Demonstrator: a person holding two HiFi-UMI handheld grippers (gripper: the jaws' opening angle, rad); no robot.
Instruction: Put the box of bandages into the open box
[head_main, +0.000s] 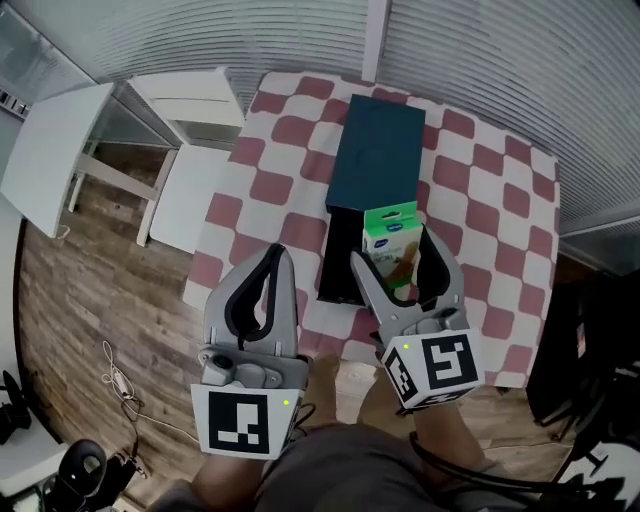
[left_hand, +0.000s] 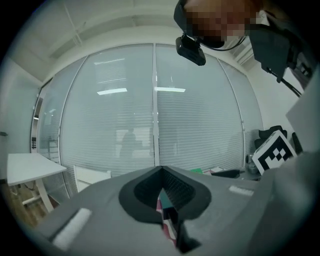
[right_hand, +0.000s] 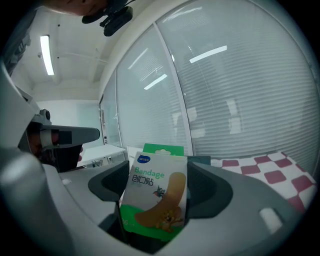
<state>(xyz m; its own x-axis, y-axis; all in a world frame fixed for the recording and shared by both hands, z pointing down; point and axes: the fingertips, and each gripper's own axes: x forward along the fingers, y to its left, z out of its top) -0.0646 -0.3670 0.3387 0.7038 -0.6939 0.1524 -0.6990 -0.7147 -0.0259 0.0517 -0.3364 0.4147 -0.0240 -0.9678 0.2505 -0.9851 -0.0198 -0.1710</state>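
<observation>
A dark teal box (head_main: 375, 150) lies on the checkered tablecloth (head_main: 500, 230), and its open dark tray (head_main: 338, 262) sticks out toward me. My right gripper (head_main: 395, 255) is shut on a green and white box of bandages (head_main: 391, 243) and holds it upright over the right side of that tray. In the right gripper view the box of bandages (right_hand: 156, 192) stands between the jaws of the right gripper (right_hand: 157, 180), printed face toward the camera. Left of the tray, my left gripper (head_main: 277, 255) hangs above the cloth, shut and empty. In its own view the jaws of the left gripper (left_hand: 161, 172) meet.
A white desk (head_main: 60, 150) and a white stool (head_main: 190, 190) stand left of the table on the wooden floor, where a cable (head_main: 120, 380) lies. Dark equipment (head_main: 590, 350) is at the right. Window blinds (head_main: 500, 60) run behind the table.
</observation>
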